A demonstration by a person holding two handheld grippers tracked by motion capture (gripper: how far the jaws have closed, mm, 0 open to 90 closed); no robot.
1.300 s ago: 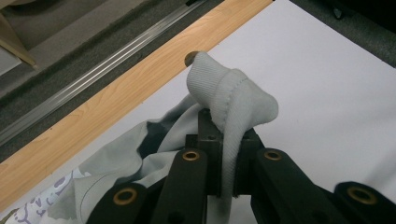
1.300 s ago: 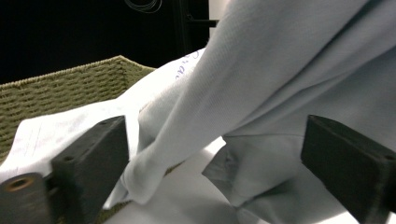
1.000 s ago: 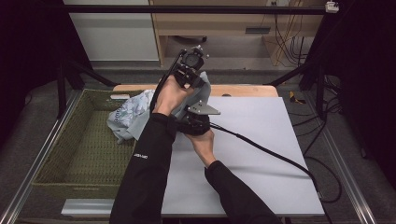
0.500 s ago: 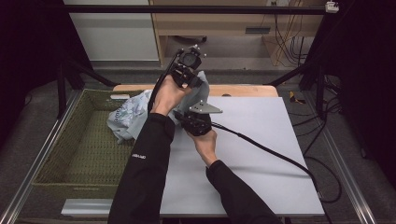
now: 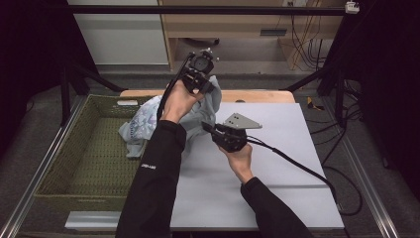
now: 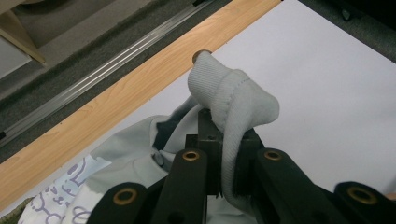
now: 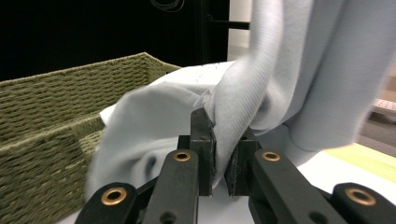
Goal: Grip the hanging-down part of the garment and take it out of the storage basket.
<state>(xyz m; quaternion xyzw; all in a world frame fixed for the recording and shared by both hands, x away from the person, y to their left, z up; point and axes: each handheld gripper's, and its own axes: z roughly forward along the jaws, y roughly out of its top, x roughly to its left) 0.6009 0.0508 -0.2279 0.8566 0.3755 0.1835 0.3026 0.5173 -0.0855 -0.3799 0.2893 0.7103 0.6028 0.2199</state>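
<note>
Left gripper (image 5: 199,82) raised, jaws clamped on a fold of pale garment (image 5: 143,124); right gripper (image 5: 210,130) lower, jaws pinching the same cloth beside the basket (image 5: 74,163).

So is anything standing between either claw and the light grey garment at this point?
Nothing visible: both are already shut on the garment. The left claw pinches a ribbed edge, and the right claw clamps a fold of the cloth beside the woven basket.
</note>
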